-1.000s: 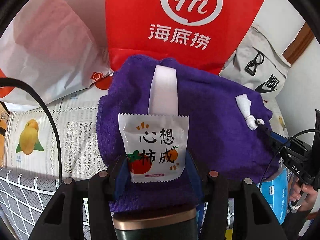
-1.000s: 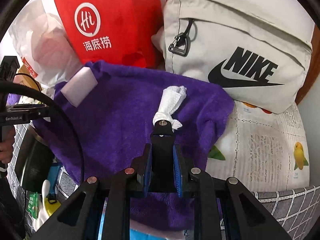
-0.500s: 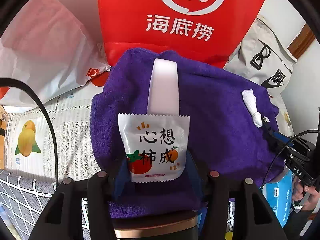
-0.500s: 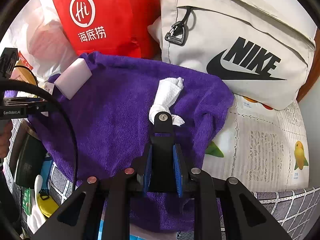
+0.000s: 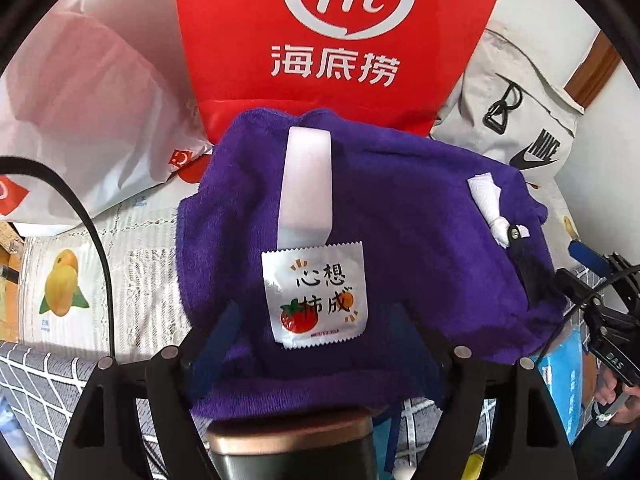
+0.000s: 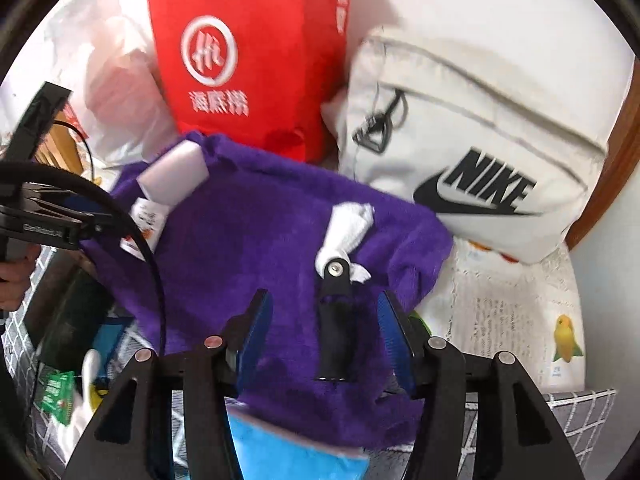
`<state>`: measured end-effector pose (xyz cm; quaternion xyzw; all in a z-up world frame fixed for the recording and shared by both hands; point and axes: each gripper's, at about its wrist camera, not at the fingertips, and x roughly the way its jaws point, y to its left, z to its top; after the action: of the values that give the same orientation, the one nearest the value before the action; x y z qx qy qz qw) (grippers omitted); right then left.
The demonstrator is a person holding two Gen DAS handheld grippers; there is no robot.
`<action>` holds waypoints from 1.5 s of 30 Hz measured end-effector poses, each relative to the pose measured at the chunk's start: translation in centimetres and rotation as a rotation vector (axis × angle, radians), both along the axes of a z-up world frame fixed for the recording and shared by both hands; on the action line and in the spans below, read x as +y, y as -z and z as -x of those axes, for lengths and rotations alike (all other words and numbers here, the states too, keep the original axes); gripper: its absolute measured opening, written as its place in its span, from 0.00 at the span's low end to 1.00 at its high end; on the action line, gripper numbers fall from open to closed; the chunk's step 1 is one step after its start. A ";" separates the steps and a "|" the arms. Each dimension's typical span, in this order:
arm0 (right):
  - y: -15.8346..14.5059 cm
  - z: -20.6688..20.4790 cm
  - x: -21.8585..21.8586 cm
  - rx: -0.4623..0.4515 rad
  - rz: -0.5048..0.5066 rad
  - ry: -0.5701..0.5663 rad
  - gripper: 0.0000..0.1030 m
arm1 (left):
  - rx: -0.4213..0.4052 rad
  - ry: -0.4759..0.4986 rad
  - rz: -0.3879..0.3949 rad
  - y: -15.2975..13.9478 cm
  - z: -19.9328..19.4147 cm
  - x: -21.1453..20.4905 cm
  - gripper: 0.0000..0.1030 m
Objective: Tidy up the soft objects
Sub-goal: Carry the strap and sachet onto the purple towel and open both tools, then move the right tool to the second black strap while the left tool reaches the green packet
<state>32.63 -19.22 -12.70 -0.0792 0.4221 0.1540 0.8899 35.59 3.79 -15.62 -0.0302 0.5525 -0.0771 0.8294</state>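
A purple towel (image 5: 400, 216) lies spread just ahead of both my grippers. My left gripper (image 5: 320, 328) is opening around a small white packet (image 5: 316, 294); my right gripper (image 6: 326, 332) is opening around a black clip (image 6: 335, 320) lying lengthwise between them.

Red paper bag (image 5: 340, 36) with a white Hi logo standing at the back, translucent white plastic bag (image 5: 88, 112) to its left, lemon-print lace tablecloth (image 5: 80, 280) underneath, grey grid-patterned mat (image 5: 36, 384) in front, wooden trim (image 6: 624, 152) at right.
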 end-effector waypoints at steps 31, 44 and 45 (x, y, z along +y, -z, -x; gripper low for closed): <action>-3.1 23.0 1.7 -0.015 -0.152 -0.061 0.59 | -0.238 -0.016 -0.012 -6.5 22.7 2.0 0.76; 6.8 23.2 2.9 0.160 -0.210 0.007 0.34 | -0.185 -0.053 0.023 -2.3 27.8 2.6 0.76; 6.9 23.0 3.0 0.164 -0.218 0.011 0.34 | -0.182 -0.057 0.029 -2.1 28.0 2.8 0.76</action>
<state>9.65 -16.19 -19.59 0.0333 0.4746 0.2000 0.8565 7.64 6.60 -13.53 -0.0509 0.4727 -0.0639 0.8774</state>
